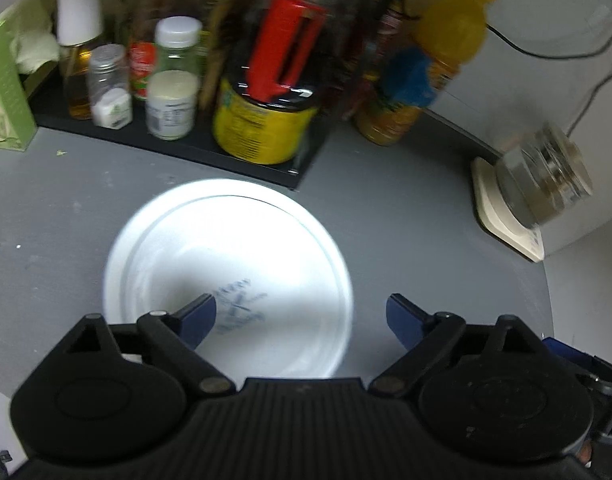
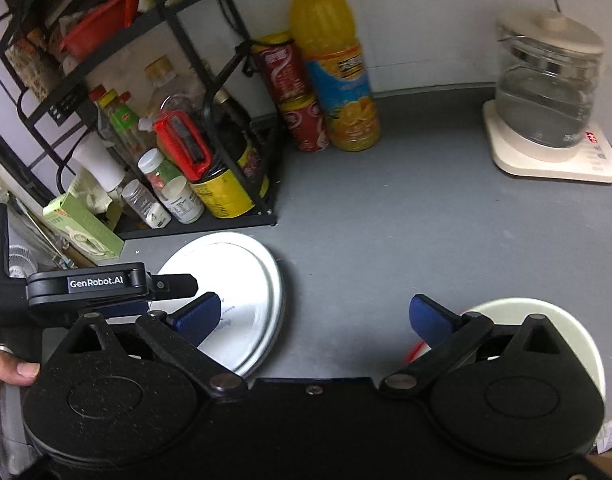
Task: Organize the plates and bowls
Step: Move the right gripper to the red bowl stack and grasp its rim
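A white plate lies upside down on the grey counter, a blue maker's mark on its base. My left gripper hovers open just above its near edge, empty. In the right wrist view the same plate lies at lower left, with the left gripper's body over its left side. My right gripper is open and empty above bare counter, between the plate and a cream bowl at lower right, which is partly hidden behind the right finger.
A black rack of bottles and jars stands behind the plate. An orange juice bottle and red cans stand by the wall. A glass kettle on a cream base stands at the far right.
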